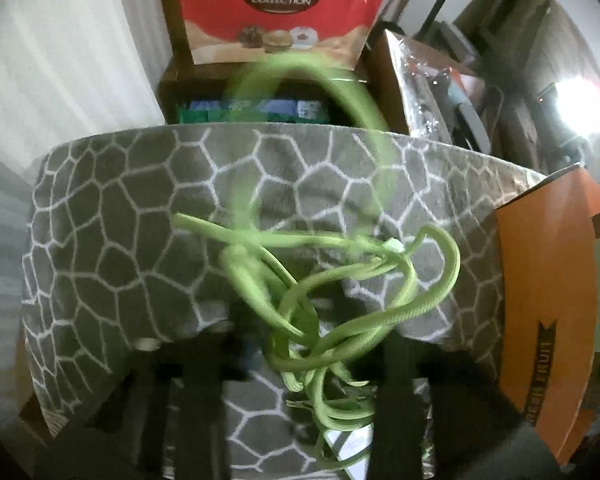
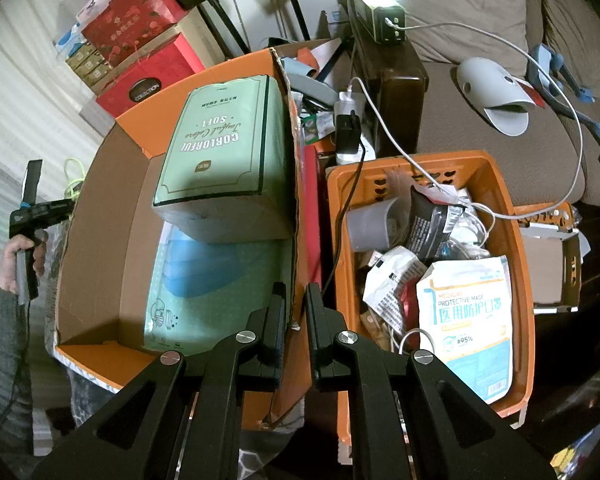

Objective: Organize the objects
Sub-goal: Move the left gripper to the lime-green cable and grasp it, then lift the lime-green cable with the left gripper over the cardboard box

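Note:
My left gripper (image 1: pixel 300 376) holds a tangle of light green cord (image 1: pixel 340 300) over a grey mat with a white crackle pattern (image 1: pixel 112 248); the fingers are blurred and dark. The cord's loop swings, blurred, toward the back. My right gripper (image 2: pixel 296 316) has its jaws nearly closed astride the right wall of an orange cardboard box (image 2: pixel 100 264). Inside the box lie a green tissue pack (image 2: pixel 224 152) and a blue mask pack (image 2: pixel 204 280). The left gripper and the hand holding it show at the far left of the right wrist view (image 2: pixel 28 216).
An orange plastic basket (image 2: pixel 516 280) at the right holds a medical mask packet (image 2: pixel 468 320), a grey cup and cables. A red "Collection" bag (image 1: pixel 280 8) stands behind the mat. The cardboard box's orange side (image 1: pixel 548 312) is right of the mat. A sofa with a lamp is beyond.

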`<move>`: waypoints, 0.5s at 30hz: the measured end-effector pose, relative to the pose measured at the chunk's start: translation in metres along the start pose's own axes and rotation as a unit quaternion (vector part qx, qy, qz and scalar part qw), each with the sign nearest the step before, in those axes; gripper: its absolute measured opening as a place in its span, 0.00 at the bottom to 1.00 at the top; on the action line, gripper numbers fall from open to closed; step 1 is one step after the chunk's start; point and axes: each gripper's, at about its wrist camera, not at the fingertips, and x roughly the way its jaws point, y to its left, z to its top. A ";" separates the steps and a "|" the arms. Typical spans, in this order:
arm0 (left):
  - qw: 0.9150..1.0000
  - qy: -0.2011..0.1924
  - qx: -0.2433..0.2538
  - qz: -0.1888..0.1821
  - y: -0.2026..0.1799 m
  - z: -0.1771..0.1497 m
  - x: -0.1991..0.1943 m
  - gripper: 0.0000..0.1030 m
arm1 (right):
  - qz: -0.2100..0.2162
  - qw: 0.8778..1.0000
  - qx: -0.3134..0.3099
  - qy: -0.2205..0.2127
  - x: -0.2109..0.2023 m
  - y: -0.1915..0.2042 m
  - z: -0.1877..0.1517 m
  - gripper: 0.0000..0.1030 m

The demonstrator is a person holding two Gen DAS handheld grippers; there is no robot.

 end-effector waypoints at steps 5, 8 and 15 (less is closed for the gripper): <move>0.999 -0.024 -0.016 -0.022 0.005 0.002 -0.020 0.11 | 0.000 1.000 0.000 0.000 0.000 0.000 0.000 0.08; 0.998 -0.039 -0.021 -0.046 0.004 0.002 -0.040 0.11 | 0.001 1.000 0.002 0.000 0.000 0.000 0.000 0.08; 0.990 -0.101 0.008 -0.093 -0.015 0.001 -0.111 0.10 | 0.000 1.000 0.002 -0.001 -0.001 0.000 0.000 0.08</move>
